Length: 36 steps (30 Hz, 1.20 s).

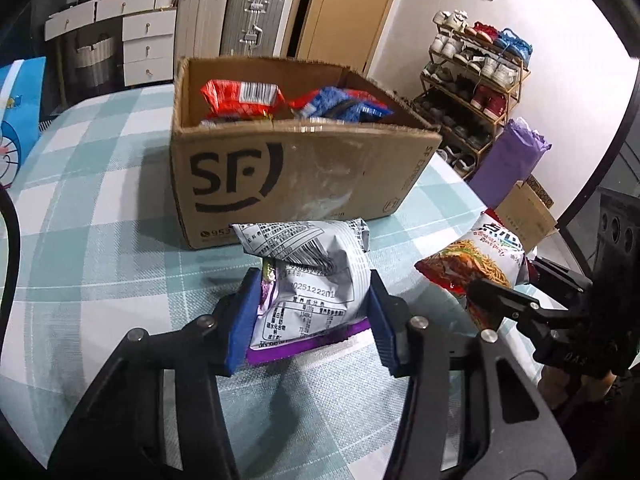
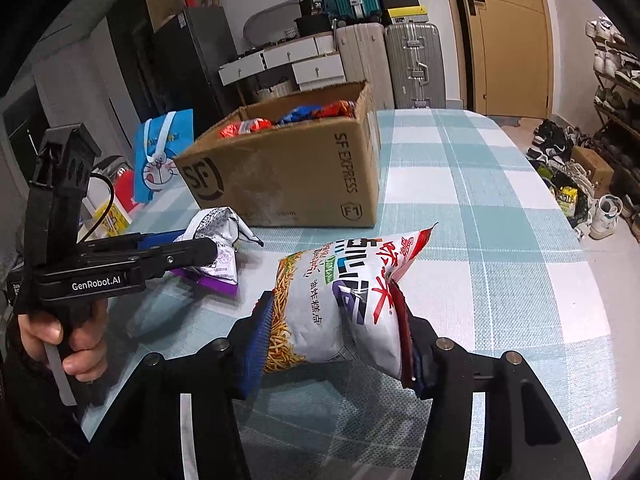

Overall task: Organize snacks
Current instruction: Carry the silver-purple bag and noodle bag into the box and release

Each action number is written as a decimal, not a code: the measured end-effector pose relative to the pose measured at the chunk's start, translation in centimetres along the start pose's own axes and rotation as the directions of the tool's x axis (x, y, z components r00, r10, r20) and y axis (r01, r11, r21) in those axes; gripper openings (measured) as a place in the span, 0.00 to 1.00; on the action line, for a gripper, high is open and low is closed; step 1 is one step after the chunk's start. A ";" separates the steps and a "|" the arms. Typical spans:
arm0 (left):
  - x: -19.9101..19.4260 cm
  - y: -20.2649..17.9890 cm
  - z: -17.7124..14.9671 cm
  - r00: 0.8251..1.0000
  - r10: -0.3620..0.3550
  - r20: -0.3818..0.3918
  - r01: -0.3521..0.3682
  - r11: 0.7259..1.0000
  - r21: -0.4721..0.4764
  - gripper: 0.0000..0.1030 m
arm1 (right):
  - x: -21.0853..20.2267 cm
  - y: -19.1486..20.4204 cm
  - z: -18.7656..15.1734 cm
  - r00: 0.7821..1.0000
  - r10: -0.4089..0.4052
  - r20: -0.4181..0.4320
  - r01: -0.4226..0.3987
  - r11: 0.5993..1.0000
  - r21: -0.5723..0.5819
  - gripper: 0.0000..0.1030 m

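Observation:
My left gripper (image 1: pixel 312 312) is shut on a white and purple snack bag (image 1: pixel 316 276), held just above the checked tablecloth in front of the cardboard SF box (image 1: pixel 288 184). It also shows in the right wrist view (image 2: pixel 216 256). My right gripper (image 2: pixel 332 344) is shut on a white and red noodle-snack bag (image 2: pixel 344 304), held above the table to the right of the left one; that bag shows in the left wrist view (image 1: pixel 476 260). The box (image 2: pixel 288 176) is open on top and holds red (image 1: pixel 240 98) and blue (image 1: pixel 344 104) snack bags.
The table has a blue-and-white checked cloth (image 2: pixel 480 200). A blue cartoon bag (image 2: pixel 162 156) stands left of the box. Suitcases (image 1: pixel 252 20) and drawers are behind the table. A shoe rack (image 1: pixel 472 80) and a purple bag (image 1: pixel 508 160) stand off the right edge.

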<state>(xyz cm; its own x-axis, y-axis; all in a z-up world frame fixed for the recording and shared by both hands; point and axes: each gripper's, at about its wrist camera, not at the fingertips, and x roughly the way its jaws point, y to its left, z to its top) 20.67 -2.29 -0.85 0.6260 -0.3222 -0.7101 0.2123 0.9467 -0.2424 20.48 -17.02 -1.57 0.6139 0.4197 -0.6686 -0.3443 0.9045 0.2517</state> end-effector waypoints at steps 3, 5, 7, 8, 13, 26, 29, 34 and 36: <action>-1.7 0.0 0.3 1.000 0.005 0.028 -0.005 1.000 -0.001 0.46 | -0.8 0.3 0.4 1.000 0.005 0.025 -0.005 1.000 -0.003 0.54; -2.9 0.0 0.5 0.999 0.009 0.049 -0.009 1.000 -0.003 0.46 | -1.2 0.5 0.7 0.999 0.010 0.038 -0.010 1.000 -0.004 0.54; -4.2 -0.1 0.8 0.997 0.012 0.072 -0.011 1.000 -0.005 0.46 | -1.8 0.8 1.1 0.998 0.013 0.057 -0.012 1.000 -0.009 0.54; -4.7 -0.1 1.0 0.997 0.011 0.078 -0.010 1.000 -0.007 0.46 | -2.0 0.9 1.3 0.998 0.015 0.063 -0.015 1.000 -0.013 0.54; -7.5 -0.3 1.9 0.992 0.025 0.120 -0.023 1.000 -0.014 0.46 | -3.0 1.6 2.7 0.994 0.021 0.104 -0.018 0.999 -0.030 0.54; -10.8 0.9 6.1 0.977 0.080 0.197 -0.074 0.997 -0.036 0.47 | -3.6 2.3 7.6 0.990 0.012 0.140 -0.008 0.999 -0.035 0.54; -10.9 1.4 7.1 0.976 0.089 0.200 -0.083 0.996 -0.039 0.47 | -3.3 2.6 8.7 0.989 0.019 0.148 -0.012 0.999 -0.045 0.54; -10.5 1.9 8.9 0.973 0.098 0.208 -0.089 0.995 -0.048 0.47 | -2.6 3.0 10.4 0.983 0.007 0.185 0.004 0.998 -0.057 0.54; -9.8 1.9 9.7 0.973 0.101 0.210 -0.093 0.995 -0.047 0.47 | -2.2 3.0 11.1 0.981 0.000 0.192 0.010 0.999 -0.051 0.54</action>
<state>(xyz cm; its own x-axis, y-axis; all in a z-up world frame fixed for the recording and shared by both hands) 22.20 2.70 12.07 0.7877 -0.2179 -0.5762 0.1178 0.9714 -0.2063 26.03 -14.41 8.40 0.7386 0.4266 -0.5221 -0.3743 0.9035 0.2088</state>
